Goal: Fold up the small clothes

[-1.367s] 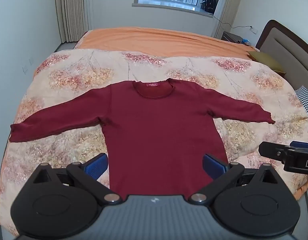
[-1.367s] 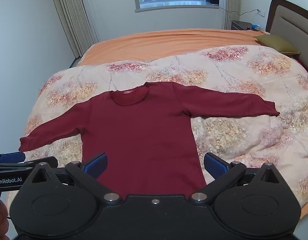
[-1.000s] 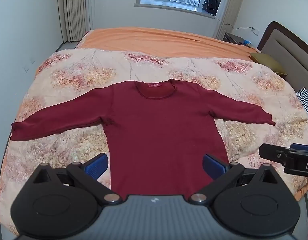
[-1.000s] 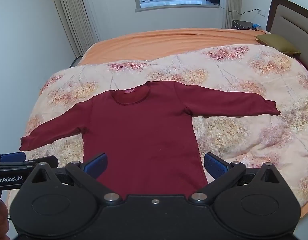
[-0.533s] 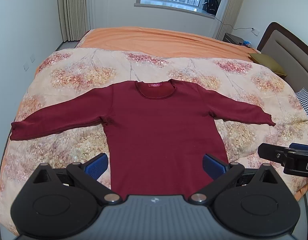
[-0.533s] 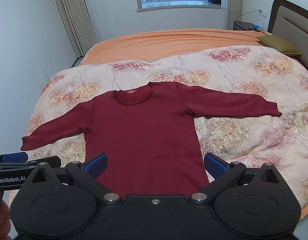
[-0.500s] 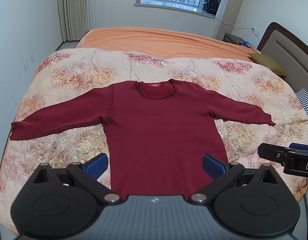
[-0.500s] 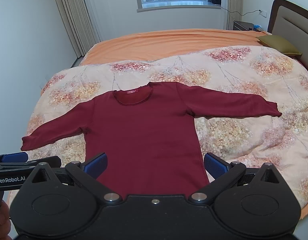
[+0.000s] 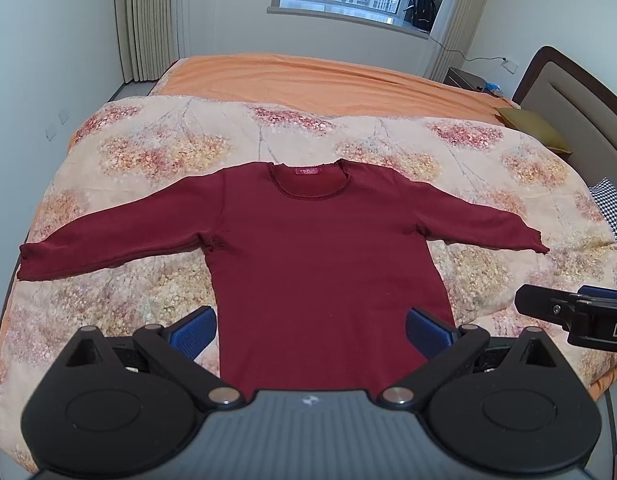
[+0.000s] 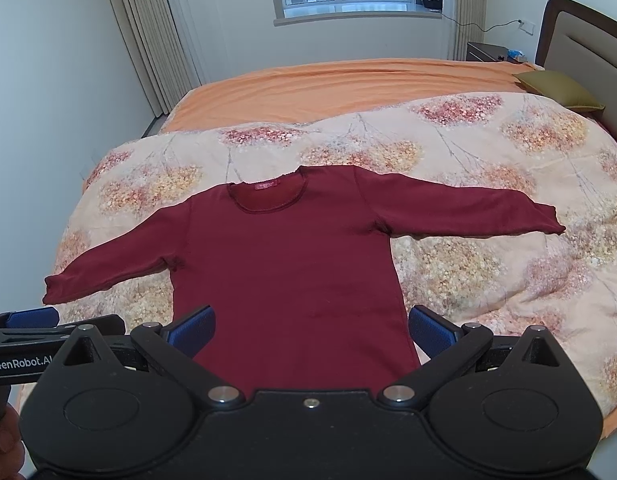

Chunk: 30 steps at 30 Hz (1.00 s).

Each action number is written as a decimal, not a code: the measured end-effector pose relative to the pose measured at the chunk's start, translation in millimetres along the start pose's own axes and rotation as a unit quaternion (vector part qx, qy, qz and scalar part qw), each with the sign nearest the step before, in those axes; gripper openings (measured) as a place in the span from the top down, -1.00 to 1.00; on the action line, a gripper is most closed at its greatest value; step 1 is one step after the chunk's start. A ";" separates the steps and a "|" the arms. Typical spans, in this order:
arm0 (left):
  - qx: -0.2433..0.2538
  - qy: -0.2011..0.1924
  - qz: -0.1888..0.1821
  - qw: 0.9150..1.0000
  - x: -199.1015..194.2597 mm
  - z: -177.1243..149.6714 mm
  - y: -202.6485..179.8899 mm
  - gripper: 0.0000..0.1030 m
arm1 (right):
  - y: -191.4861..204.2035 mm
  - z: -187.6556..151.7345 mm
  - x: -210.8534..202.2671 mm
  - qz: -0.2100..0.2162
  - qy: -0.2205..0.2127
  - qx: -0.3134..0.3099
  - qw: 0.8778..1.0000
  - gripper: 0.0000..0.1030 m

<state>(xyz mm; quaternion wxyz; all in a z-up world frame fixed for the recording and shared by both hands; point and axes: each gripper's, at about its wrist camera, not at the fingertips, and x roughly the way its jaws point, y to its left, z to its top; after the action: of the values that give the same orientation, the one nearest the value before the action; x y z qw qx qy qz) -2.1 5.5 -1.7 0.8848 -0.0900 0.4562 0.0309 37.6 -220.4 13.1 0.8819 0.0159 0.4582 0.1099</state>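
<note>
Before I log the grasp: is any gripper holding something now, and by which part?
Nothing is held. The left gripper and right gripper are open, above the dark red long-sleeved shirt.

A dark red sweater (image 9: 320, 256) of soft, matt knit cloth is laid on a floral quilt (image 9: 168, 152) of smooth printed fabric. Matt black plastic forms the left gripper (image 9: 311, 330), with textured blue pads (image 9: 194, 330) and shiny metal rivets (image 9: 223, 395).

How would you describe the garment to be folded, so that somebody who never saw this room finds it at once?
Look at the bed's floral quilt. The dark red long-sleeved top lies flat on its near half, sleeves spread wide. It is the only garment there, plain against the flowers, with a pink label in the neck.
</note>
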 end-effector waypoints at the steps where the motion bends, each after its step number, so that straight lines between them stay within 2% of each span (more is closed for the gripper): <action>1: 0.000 0.000 0.000 1.000 0.0 0.7 0.1 -0.99 | 0.1 0.0 -0.1 0.001 -0.001 0.000 1.000 -0.99; 30: -0.001 0.000 -0.004 1.000 -2.1 4.5 0.4 -0.99 | 0.8 3.8 -5.2 0.000 -0.006 -0.003 1.000 -0.99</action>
<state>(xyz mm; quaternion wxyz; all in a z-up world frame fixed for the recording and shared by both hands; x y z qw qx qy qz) 0.2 6.8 2.5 0.8849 -0.0927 0.4555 0.0281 37.7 -220.5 19.6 0.8847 0.0143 0.4524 0.1114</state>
